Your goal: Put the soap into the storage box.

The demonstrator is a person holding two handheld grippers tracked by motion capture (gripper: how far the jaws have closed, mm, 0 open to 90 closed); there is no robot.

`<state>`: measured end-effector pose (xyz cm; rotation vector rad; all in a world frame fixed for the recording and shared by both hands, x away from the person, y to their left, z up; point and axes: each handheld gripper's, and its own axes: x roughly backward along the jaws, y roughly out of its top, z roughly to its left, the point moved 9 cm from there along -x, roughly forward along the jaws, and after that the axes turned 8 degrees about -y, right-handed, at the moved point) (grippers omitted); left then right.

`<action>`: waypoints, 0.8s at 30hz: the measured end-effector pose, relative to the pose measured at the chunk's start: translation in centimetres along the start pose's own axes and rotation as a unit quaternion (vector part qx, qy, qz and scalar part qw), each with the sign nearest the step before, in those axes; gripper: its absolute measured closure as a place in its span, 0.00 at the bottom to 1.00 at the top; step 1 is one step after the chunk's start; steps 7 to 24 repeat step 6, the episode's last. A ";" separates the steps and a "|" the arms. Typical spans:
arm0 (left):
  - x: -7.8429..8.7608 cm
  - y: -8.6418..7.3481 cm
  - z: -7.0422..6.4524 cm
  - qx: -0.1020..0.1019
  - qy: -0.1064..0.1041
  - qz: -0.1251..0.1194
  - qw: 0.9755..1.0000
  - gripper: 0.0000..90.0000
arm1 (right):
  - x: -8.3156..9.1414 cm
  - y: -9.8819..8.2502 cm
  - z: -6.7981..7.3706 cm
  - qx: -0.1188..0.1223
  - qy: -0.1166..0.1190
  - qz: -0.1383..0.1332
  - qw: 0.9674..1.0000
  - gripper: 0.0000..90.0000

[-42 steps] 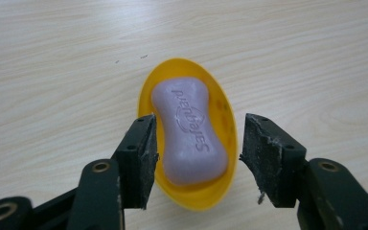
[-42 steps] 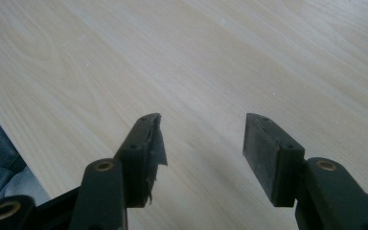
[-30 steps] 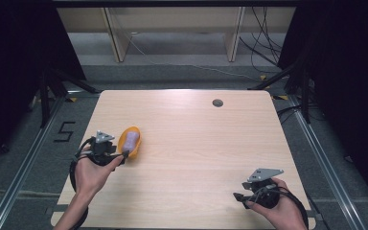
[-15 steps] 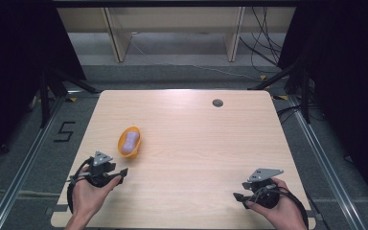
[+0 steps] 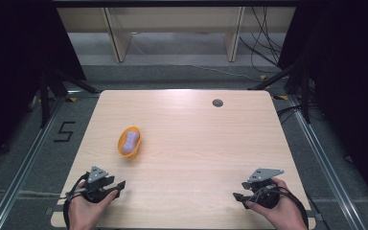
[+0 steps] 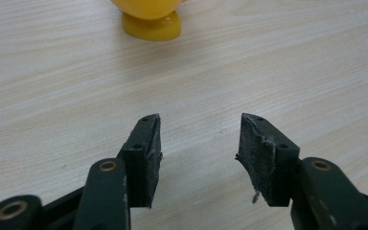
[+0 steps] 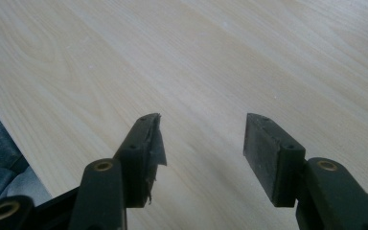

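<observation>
We are looking down on a light wooden table (image 5: pixel 196 143), with a small dark round cap (image 5: pixel 217 102) sitting near its far right edge. Beyond it, cables (image 5: pixel 263 43) are trailing over the grey floor (image 5: pixel 172 57). A painted 5 (image 5: pixel 64 132) is lying on the left.

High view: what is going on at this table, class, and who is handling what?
A person sits at the near edge of the wooden table with a two-jaw gripper in each hand. The left gripper points toward an orange bowl that holds a pale purple oblong object, but is clear of it. Its jaws stand apart with nothing between them. The right gripper rests at the table's near right, jaws also apart and empty. Nothing is held.
</observation>
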<state>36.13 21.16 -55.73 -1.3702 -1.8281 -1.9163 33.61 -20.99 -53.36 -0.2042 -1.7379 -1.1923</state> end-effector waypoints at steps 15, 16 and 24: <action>-0.3 0.1 -0.3 0.007 -0.013 -0.009 1.000 0.57 | 0.2 0.0 0.2 -0.014 0.008 0.004 1.000 0.52; -0.3 0.1 -0.3 0.007 -0.013 -0.009 1.000 0.57 | 0.2 0.0 0.2 -0.014 0.008 0.004 1.000 0.52; -0.3 0.1 -0.3 0.007 -0.013 -0.009 1.000 0.57 | 0.2 0.0 0.2 -0.014 0.008 0.004 1.000 0.52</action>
